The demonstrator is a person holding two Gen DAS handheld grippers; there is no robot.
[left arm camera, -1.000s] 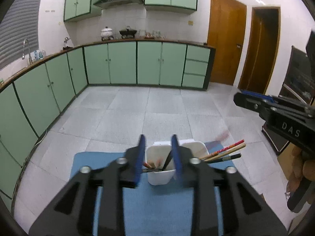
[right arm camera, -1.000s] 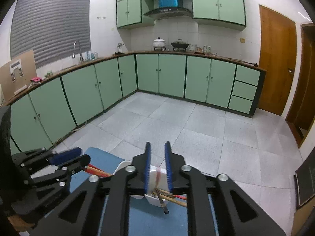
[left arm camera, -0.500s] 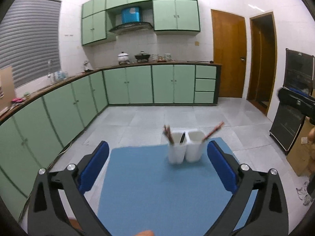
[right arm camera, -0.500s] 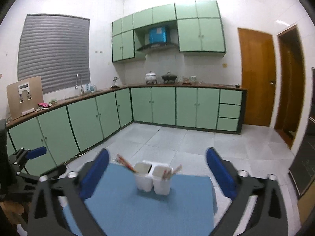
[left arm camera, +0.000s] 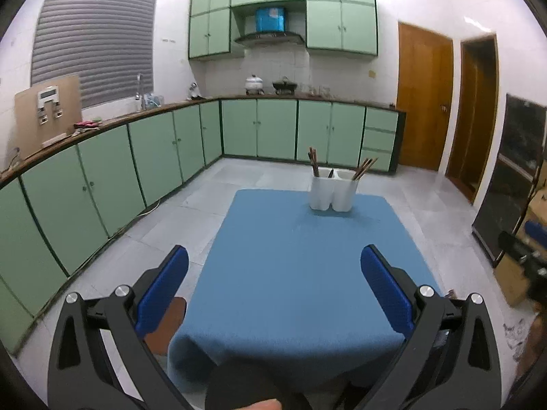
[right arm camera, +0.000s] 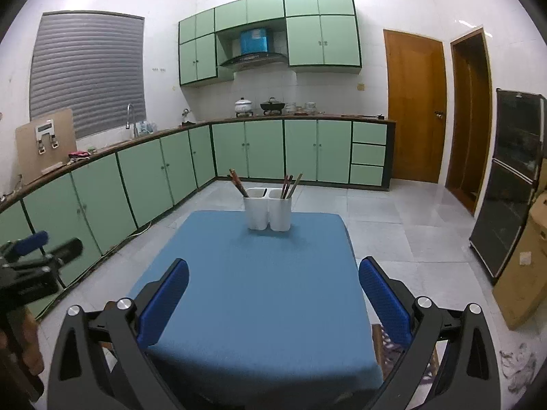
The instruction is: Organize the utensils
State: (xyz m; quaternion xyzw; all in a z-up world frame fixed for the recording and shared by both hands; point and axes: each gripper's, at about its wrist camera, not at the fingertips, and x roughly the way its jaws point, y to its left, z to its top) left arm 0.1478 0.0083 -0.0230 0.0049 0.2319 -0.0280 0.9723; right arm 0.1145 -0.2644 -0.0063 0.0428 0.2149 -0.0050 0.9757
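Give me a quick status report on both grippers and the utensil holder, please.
Left gripper and right gripper open, empty. Utensil holder upright at far edge of blue table, chopsticks in both compartments. Nothing between grippers and holder.

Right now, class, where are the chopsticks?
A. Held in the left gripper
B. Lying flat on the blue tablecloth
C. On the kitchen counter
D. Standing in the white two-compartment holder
D: the chopsticks stand in the white two-compartment holder at the far end of the blue tablecloth; both grippers are open and hold nothing.
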